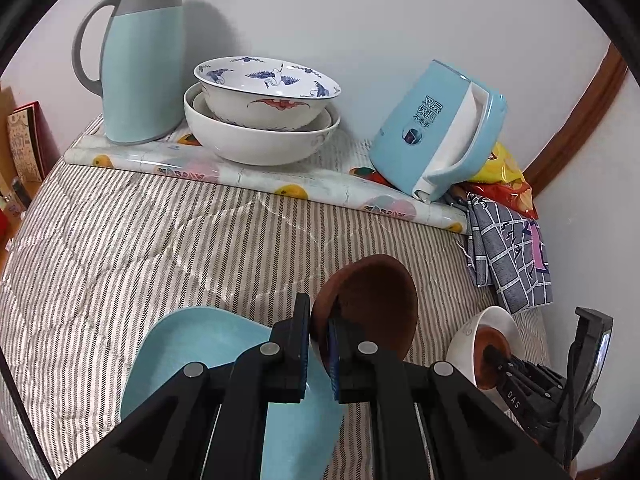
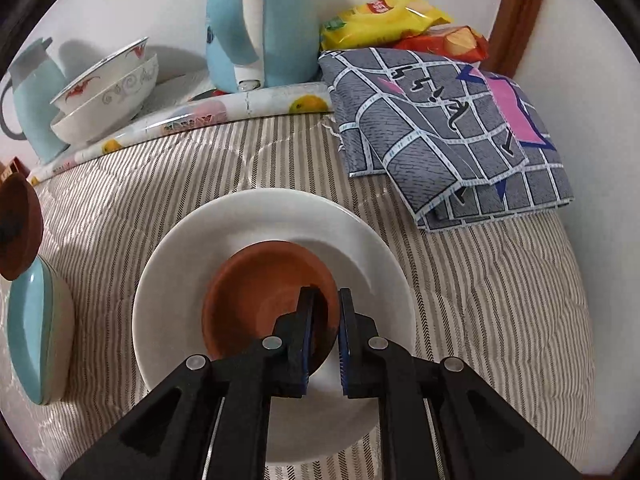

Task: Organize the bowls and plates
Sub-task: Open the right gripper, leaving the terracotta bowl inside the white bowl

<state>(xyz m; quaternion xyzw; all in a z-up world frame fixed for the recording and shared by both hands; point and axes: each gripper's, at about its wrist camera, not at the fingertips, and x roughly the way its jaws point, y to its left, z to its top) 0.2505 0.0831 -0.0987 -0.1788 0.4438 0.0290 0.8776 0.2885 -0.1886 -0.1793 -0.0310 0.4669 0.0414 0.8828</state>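
Note:
My left gripper (image 1: 320, 312) is shut on the rim of a dark brown clay bowl (image 1: 372, 300), held tilted above a light blue plate (image 1: 200, 352) that lies on the striped quilt. My right gripper (image 2: 326, 300) is shut on the near rim of a terracotta bowl (image 2: 260, 300), with one finger inside it and one outside. That bowl rests in a white plate (image 2: 200, 248). The right wrist view shows the left hand's brown bowl (image 2: 18, 232) and the blue plate (image 2: 32, 336) at the far left. At the back a crane-patterned bowl (image 1: 264, 92) sits nested in a white bowl (image 1: 260, 144).
A pale blue thermos jug (image 1: 140, 60) stands behind the stacked bowls. A blue kettle (image 1: 432, 132) leans on its side at the wall. A rolled fruit-print oilcloth (image 1: 260, 180) crosses the quilt. A folded grey checked cloth (image 2: 448, 128) and snack packs (image 2: 384, 16) lie at the right.

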